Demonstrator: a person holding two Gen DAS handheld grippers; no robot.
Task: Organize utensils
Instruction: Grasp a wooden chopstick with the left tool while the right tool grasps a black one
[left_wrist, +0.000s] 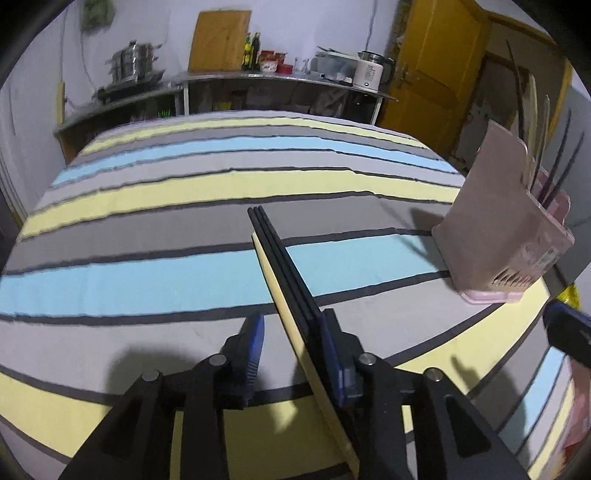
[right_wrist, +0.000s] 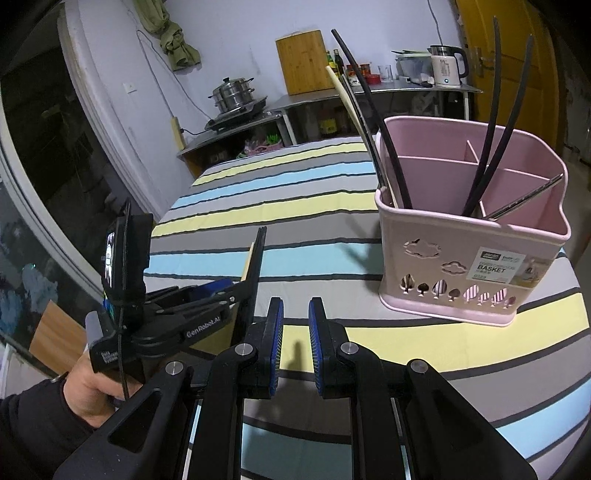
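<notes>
A bundle of black chopsticks with one cream chopstick (left_wrist: 280, 258) lies between the jaws of my left gripper (left_wrist: 293, 319). It rests against the right pad (left_wrist: 332, 350), while the left pad stands clear of it, so the jaws are open. The right wrist view shows the same bundle (right_wrist: 255, 258) sticking up and forward out of the left gripper (right_wrist: 225, 291). A pink utensil basket (right_wrist: 461, 258) stands on the right of the table, with several black chopsticks (right_wrist: 495, 129) and a cream one (right_wrist: 351, 107) leaning in its compartments. My right gripper (right_wrist: 295, 314) hangs over the table's front, narrowly open and empty.
A striped cloth (left_wrist: 184, 273) covers the table. In the left wrist view the basket (left_wrist: 498, 221) is at the right edge. A person's hand (right_wrist: 85, 391) holds the left gripper. Behind the table a metal counter (right_wrist: 406, 88) carries a steamer pot, cutting board and kettle.
</notes>
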